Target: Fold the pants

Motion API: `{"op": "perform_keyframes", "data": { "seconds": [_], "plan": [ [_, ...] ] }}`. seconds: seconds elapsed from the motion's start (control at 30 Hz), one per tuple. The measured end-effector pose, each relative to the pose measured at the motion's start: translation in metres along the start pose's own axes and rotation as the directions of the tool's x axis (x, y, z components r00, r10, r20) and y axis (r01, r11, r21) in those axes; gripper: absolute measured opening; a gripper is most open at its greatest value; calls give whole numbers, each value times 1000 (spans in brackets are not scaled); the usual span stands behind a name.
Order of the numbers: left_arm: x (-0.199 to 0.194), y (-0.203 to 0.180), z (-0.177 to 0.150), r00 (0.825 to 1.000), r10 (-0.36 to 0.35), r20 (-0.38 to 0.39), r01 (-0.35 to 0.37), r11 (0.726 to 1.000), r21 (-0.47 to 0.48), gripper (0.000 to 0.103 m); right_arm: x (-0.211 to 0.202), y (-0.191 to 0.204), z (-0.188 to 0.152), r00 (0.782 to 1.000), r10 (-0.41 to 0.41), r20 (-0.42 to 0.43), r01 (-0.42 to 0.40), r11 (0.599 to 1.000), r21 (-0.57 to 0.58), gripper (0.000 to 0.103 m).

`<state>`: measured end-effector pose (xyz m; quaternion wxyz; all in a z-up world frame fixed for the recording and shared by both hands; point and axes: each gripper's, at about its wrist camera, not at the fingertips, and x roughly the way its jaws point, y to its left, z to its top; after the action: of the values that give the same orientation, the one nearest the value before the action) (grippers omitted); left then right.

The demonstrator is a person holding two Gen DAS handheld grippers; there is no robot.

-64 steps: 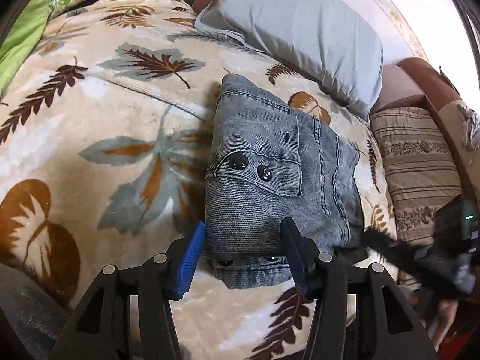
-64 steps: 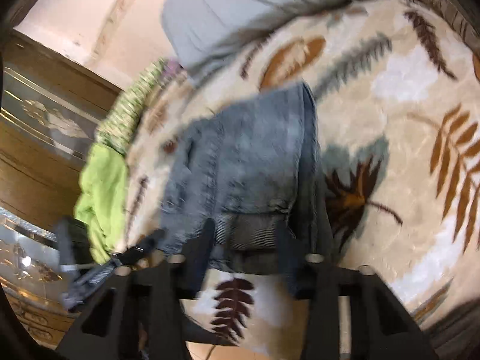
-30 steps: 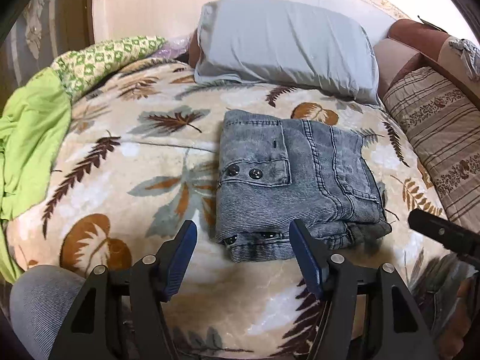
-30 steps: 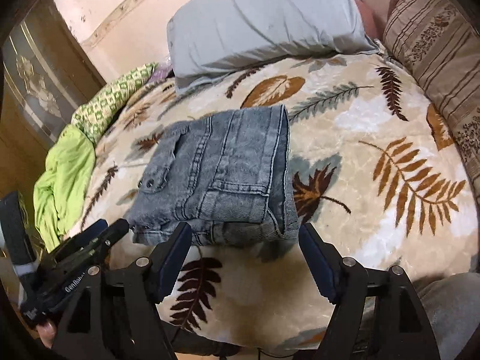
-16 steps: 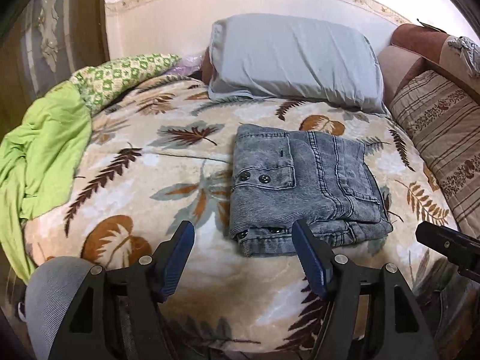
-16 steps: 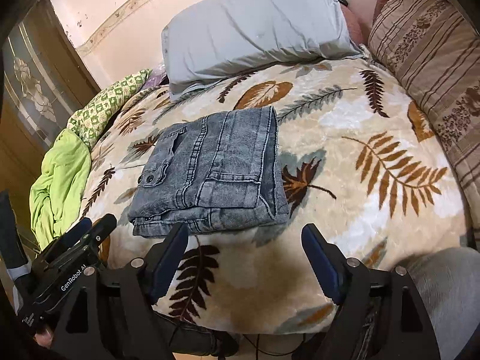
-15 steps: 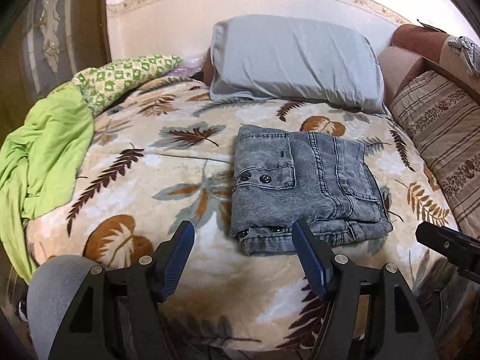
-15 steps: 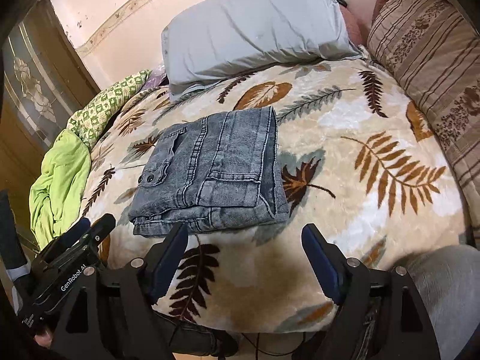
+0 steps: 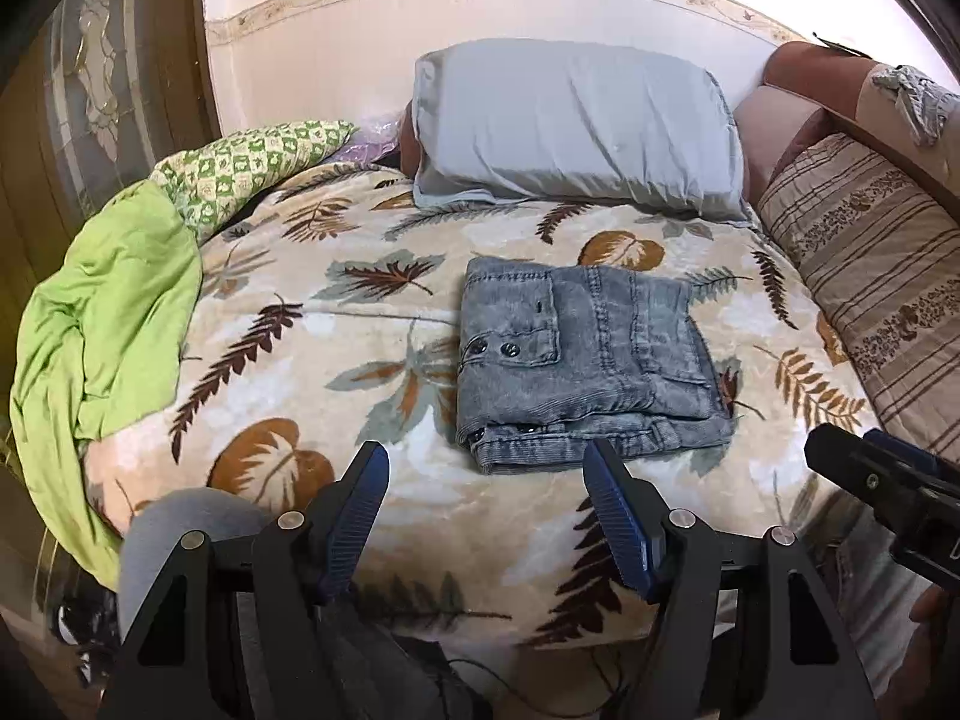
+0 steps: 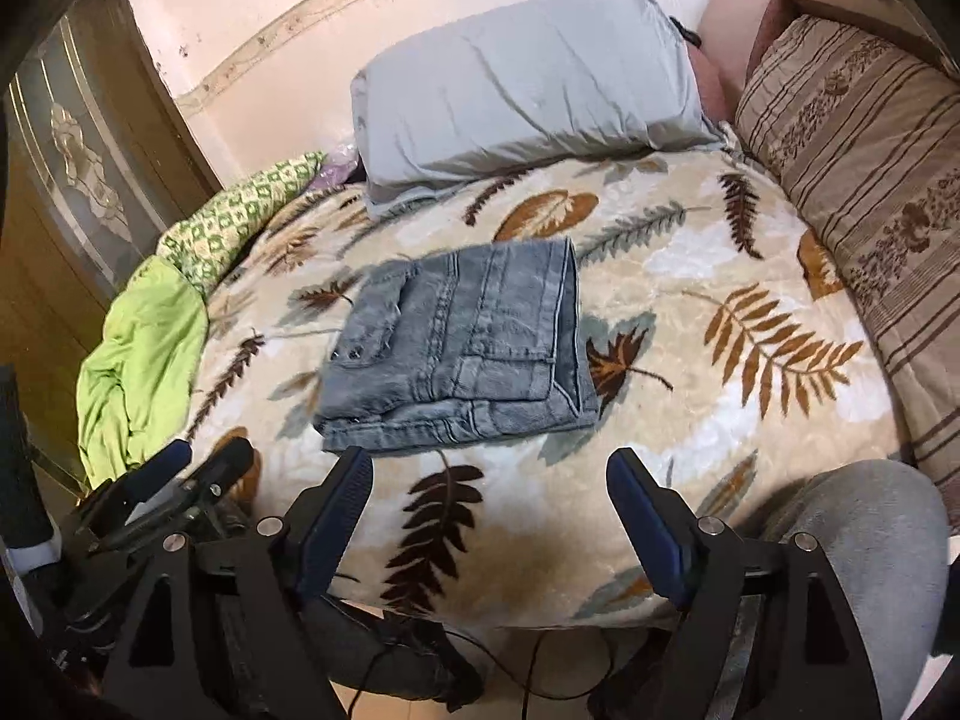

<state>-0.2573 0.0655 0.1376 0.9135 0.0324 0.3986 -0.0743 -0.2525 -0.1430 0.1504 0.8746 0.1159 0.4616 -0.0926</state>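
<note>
Folded jeans (image 9: 585,360) lie flat on a leaf-patterned blanket (image 9: 312,360), just in front of a grey pillow (image 9: 576,126). The left gripper (image 9: 486,510) and right gripper (image 10: 489,516) hover on the near side of the jeans, off them, jaws apart and empty, green cloth (image 9: 102,324) bunched well to the jeans' left

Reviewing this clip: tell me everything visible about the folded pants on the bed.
The pants are grey-blue washed denim, folded into a compact, roughly square stack of several layers. On top show a flap pocket with two dark snaps, raised seams and a second pocket; more snaps peek from the near edge. The stack lies flat on the leaf-print blanket, in front of the grey pillow without touching it. Neither claw touches it; only the blanket does.
</note>
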Motion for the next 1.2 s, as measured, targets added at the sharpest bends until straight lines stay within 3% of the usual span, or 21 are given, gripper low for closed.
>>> {"op": "perform_keyframes", "data": {
  "seconds": [0.5,1.2],
  "plan": [
    [-51,0,16,1000,2,2,-2,1000,-4,70,-34,17,8,999,-33,8,33,999,-25,82],
    [-51,1,14,1000,-5,-13,5,1000,6,70,-38,22,6,999,-43,-1,43,998,-46,82]
  ]
}}
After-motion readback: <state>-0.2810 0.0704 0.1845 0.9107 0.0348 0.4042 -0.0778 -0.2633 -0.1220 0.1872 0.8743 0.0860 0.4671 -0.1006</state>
